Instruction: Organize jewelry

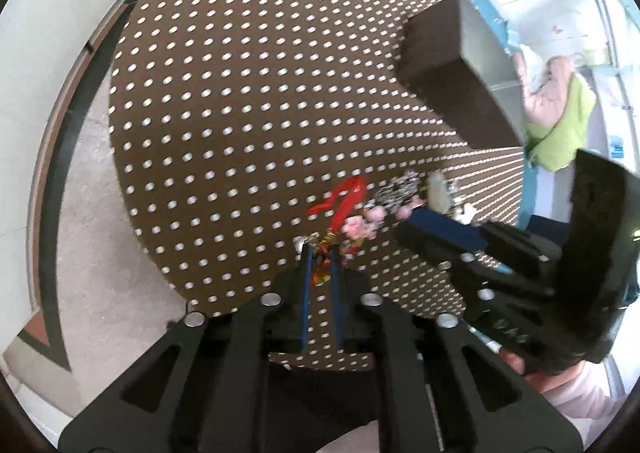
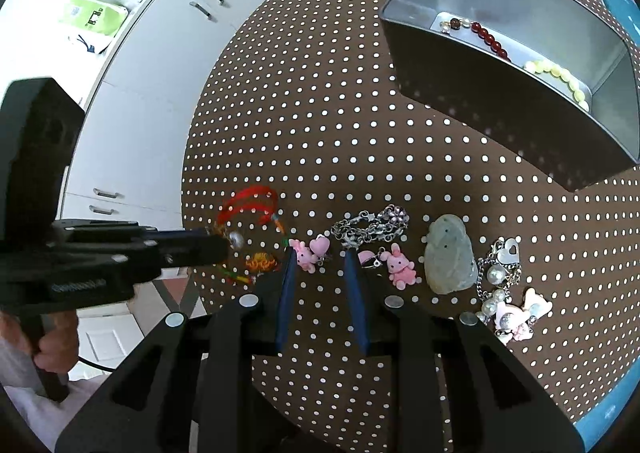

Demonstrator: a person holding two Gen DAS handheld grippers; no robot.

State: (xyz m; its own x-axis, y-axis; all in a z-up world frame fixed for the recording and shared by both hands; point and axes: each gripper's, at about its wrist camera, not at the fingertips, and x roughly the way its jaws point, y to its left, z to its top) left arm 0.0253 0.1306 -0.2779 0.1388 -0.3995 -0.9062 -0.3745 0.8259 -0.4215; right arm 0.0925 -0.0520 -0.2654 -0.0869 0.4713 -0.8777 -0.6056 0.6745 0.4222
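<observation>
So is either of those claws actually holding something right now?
The left gripper looks closed on the red-corded charm, at its beaded end. The right gripper is open, holding nothing.

This looks like a room in a home. A round table under a brown polka-dot tablecloth (image 2: 360,125) stands beside white cabinets with metal bar handles (image 2: 160,101), their counter holding a green-and-white packet (image 2: 94,17). The floor is pale tile with a dark inlaid border (image 1: 60,213). A light-blue chair (image 1: 500,25), draped with what seems to be pink and green clothing (image 1: 560,113), stands at the table.
</observation>
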